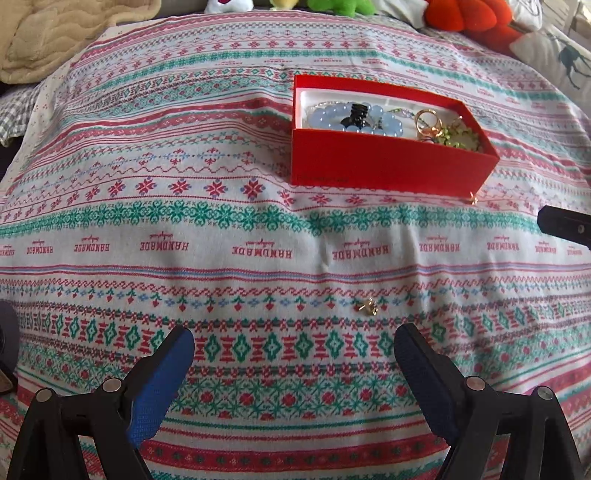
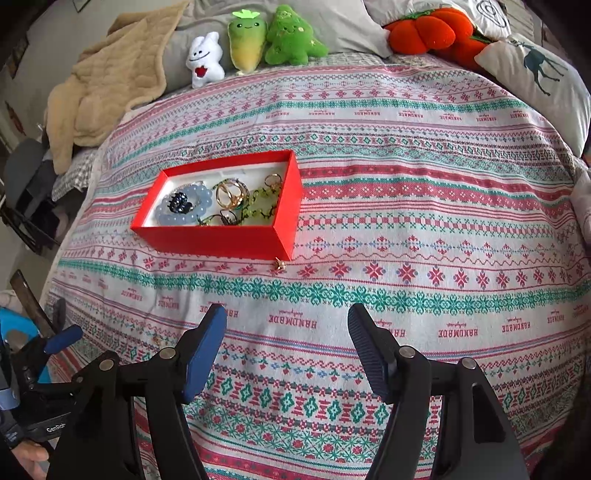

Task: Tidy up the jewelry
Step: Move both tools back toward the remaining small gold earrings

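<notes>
A red box sits on the patterned bedspread and holds a blue bead bracelet, gold rings and a green chain. A small gold earring lies on the cloth just ahead of my left gripper, which is open and empty. Another small gold piece lies against the box's near corner. My right gripper is open and empty, a little short of the box.
Plush toys and an orange plush line the far edge of the bed. A beige blanket lies at the back left, a pillow at the back right. The left gripper's body shows at the right view's left edge.
</notes>
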Tool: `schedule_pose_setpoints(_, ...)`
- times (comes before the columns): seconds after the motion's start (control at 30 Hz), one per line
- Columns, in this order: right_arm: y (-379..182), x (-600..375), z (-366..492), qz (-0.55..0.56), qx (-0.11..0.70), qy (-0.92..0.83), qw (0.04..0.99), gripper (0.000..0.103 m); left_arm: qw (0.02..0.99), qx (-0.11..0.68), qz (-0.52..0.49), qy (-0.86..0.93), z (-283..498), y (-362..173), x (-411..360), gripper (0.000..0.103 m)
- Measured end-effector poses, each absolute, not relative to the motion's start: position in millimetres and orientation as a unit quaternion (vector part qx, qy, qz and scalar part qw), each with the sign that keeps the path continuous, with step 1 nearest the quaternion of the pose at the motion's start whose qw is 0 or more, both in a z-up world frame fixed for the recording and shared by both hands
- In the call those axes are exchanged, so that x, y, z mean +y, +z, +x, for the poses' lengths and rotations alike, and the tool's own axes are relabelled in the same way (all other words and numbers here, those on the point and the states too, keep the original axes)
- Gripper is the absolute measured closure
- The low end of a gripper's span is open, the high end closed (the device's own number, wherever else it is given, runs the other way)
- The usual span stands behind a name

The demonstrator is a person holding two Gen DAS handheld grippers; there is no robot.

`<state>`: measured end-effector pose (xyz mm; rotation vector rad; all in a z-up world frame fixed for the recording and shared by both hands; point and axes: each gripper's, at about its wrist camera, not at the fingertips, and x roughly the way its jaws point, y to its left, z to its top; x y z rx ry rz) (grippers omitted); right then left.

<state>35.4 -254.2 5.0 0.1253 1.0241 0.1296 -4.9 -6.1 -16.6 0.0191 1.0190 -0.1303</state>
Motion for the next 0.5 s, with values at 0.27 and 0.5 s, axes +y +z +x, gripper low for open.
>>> schedule_pose_setpoints(0.27,-17,-253,24,0.033,0.51,0.051,0.858,0.032,0.871,0.483,0.023,-0.088,-18,-36,-15,0.012)
schedule_pose_setpoints(0.5,-40,-252,23,-0.005,0.529,0.039,0.848,0.032,0.872,0.472,0.01,-0.13,-18,-43,-29,0.02)
